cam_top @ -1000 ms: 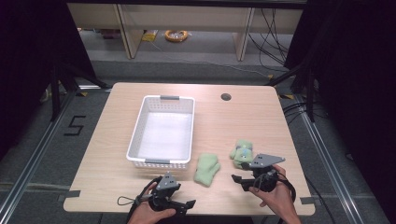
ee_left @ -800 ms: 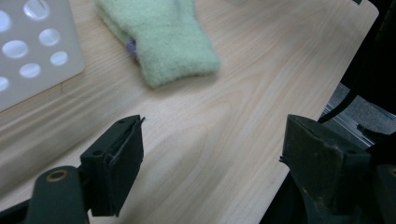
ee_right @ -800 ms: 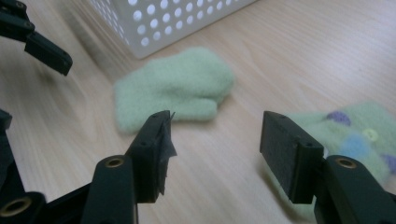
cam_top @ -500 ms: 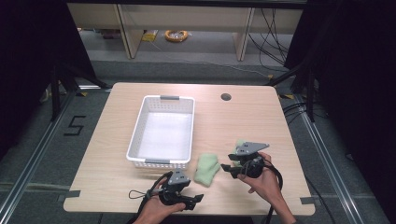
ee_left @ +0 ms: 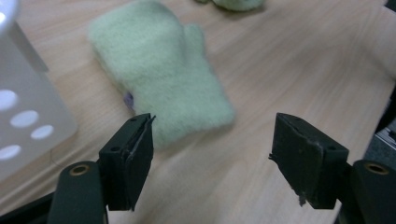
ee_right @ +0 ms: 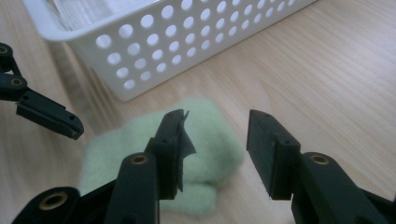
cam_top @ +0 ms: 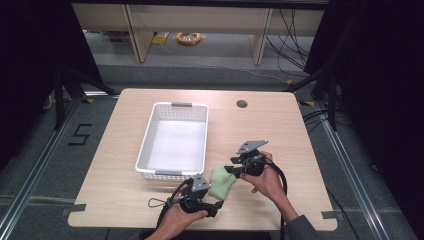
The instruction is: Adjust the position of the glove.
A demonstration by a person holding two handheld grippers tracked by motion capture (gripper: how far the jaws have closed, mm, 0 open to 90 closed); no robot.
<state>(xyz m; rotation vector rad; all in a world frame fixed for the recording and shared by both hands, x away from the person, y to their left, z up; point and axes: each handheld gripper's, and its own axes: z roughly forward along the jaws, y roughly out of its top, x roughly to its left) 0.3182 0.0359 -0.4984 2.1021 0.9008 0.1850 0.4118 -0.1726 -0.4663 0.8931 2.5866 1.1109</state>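
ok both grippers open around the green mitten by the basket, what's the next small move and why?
Probably ease the right gripper down and shut it on the mitten. Its jaws are open with the mitten's end just beneath them, while the left gripper stands open short of the mitten's other end. The white basket sits right beside it.

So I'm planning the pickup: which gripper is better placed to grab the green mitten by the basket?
Probably the right gripper: its open jaws sit right over the green mitten, whereas the left gripper, also open, is short of its cuff end.
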